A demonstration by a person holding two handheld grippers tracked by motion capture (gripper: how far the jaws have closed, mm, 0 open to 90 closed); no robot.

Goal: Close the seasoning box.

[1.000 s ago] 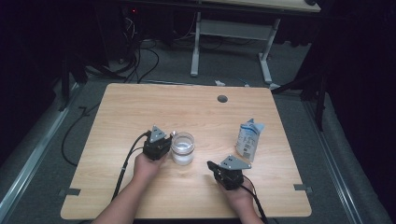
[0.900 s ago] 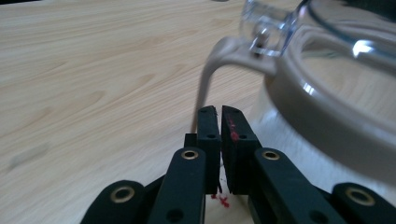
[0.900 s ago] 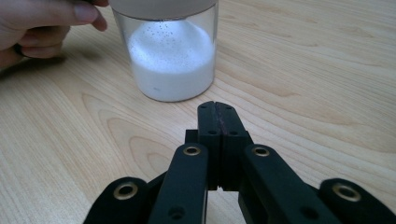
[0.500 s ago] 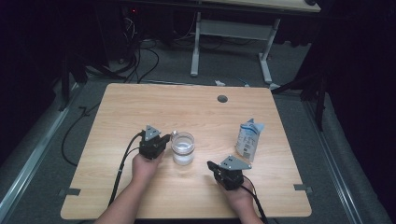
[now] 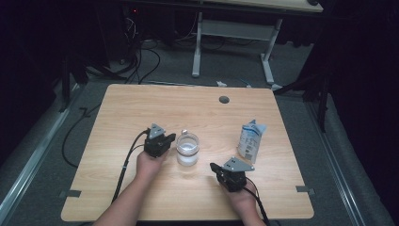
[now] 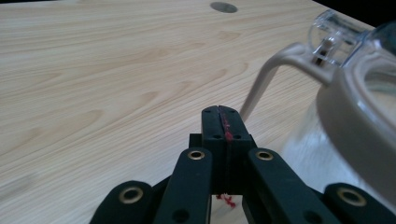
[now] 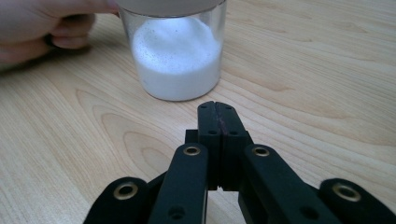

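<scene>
A clear jar (image 5: 187,149) half full of white powder stands upright near the middle of the wooden table (image 5: 141,108). In the right gripper view the jar (image 7: 177,51) rises just beyond the jaws. The left gripper view shows its pale lid and clear clasp (image 6: 334,39) close on the right. My left gripper (image 5: 170,139) is shut, right beside the jar's left side, holding nothing. My right gripper (image 5: 214,166) is shut too, a little in front and to the right of the jar, pointing toward it. A blue-and-white pouch (image 5: 249,140) stands further right.
A round cable hole (image 5: 224,99) sits near the table's far edge. Cables trail from both grippers off the front edge. A second desk frame (image 5: 230,33) and floor cables lie beyond the table. A hand (image 7: 42,28) rests left of the jar.
The left gripper has shifted slightly, first a little left, then back toward the jar. The right gripper, jar and pouch have stayed put.
</scene>
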